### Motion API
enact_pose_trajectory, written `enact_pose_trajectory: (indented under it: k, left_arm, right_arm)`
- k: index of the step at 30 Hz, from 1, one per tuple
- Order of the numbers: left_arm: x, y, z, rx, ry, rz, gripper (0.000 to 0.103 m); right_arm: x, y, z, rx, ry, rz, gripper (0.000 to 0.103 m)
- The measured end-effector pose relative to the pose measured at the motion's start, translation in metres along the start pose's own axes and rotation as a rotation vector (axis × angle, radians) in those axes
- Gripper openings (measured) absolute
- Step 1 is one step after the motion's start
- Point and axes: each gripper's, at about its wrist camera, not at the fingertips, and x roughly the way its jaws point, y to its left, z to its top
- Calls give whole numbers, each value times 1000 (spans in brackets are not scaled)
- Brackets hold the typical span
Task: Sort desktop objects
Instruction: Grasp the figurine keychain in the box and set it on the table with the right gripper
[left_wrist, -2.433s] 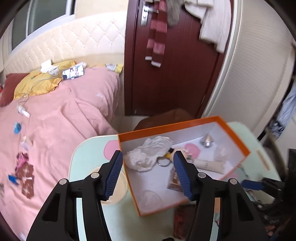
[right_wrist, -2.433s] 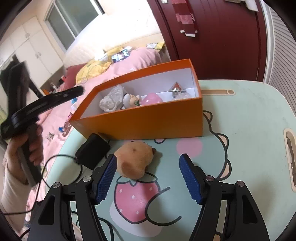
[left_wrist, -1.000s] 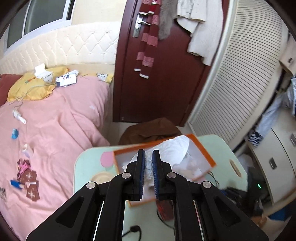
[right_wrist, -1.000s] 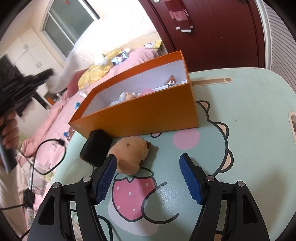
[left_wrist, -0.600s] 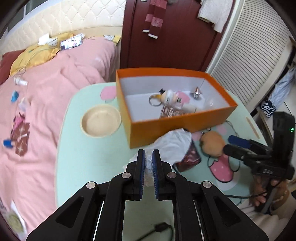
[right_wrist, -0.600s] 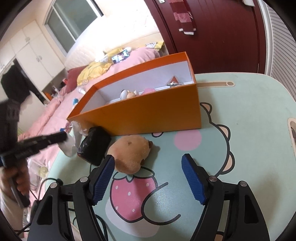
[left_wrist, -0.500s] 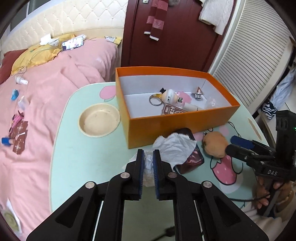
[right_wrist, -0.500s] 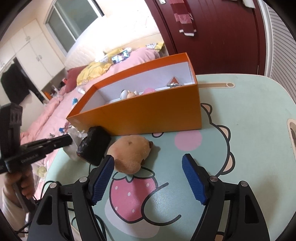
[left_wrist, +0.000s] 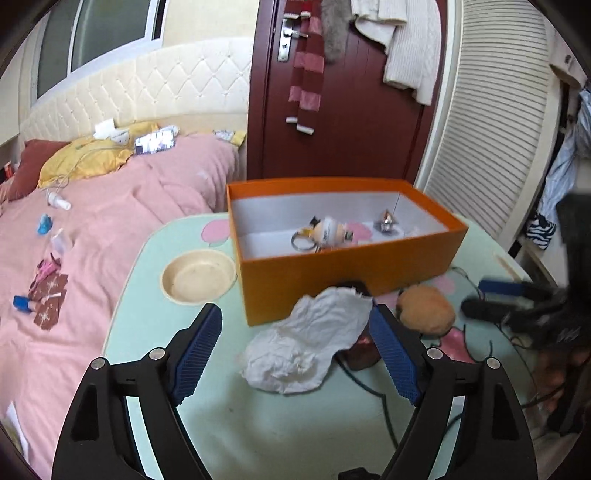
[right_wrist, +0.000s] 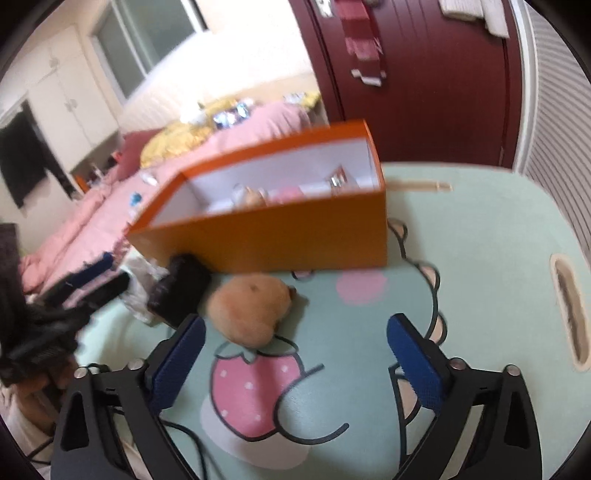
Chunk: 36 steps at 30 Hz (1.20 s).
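Note:
A crumpled white tissue (left_wrist: 310, 347) lies on the mint table in front of the orange box (left_wrist: 347, 273), partly over a dark wallet (left_wrist: 364, 352). My left gripper (left_wrist: 295, 354) is open, its pads on either side of the tissue, not touching it. The box holds a keychain doll (left_wrist: 325, 232) and a small metal cone (left_wrist: 386, 221). My right gripper (right_wrist: 295, 354) is open and empty, just short of a brown plush (right_wrist: 251, 310); the plush also shows in the left wrist view (left_wrist: 424, 308). The right wrist view is blurred.
A beige bowl (left_wrist: 197, 277) sits left of the box. A black cable (left_wrist: 373, 387) runs over the table front. A pink bed (left_wrist: 92, 229) with small items lies left of the table. The wallet (right_wrist: 181, 284) leans against the box's near wall.
My left gripper carried the tissue out of the box, set it on the table in front and opened. The right gripper has shifted slightly, staying open.

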Motion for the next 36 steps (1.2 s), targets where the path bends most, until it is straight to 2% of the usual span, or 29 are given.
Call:
enact_pose_trajectory:
  k: [1, 5, 8, 9, 12, 14, 18, 21, 24, 26, 28, 29, 33, 36]
  left_arm:
    - [1, 2, -1, -9, -3, 0, 82]
    - [3, 6, -4, -34, -4, 18, 82]
    - [4, 15, -3, -77, 11, 11, 82]
    - [4, 18, -4, -99, 10, 2, 82]
    - [2, 28, -5, -151, 5, -6, 82]
    - [2, 31, -5, -162, 8, 5, 82]
    - [3, 36, -5, -184, 14, -4, 82]
    - [4, 39, -5, -200, 25, -19, 82]
    - [6, 41, -6, -215, 37, -29, 82]
    - [6, 42, -6, -224, 39, -36, 82]
    - [7, 43, -6, -232, 43, -40, 82]
    - [7, 44, -6, -236, 47, -42, 82]
    - [7, 46, -6, -258, 49, -49, 82]
    - [6, 46, -7, -266, 47, -48, 82]
  right_arm:
    - [-3, 3, 5, -19, -5, 4, 89]
    - [-15, 25, 43, -172, -25, 27, 87]
    - [-2, 44, 82, -274, 17, 60, 87]
    - [9, 51, 99, -303, 52, 60, 85]
    - [42, 63, 128, -334, 158, 73, 68]
    - [75, 72, 143, -372, 258, 57, 65]
    - [120, 79, 144, -453, 382, -8, 64]
    - [147, 75, 141, -439, 493, -8, 53]
    - [167, 66, 139, -404, 575, -22, 52]
    - [173, 57, 143, -335, 590, 28, 50]
    - [179, 54, 143, -305, 619, 52, 39]
    - [181, 52, 143, -291, 633, 64, 39]
    - [174, 62, 139, -360, 605, 38, 39]
    - [164, 62, 139, -356, 564, 52, 39]
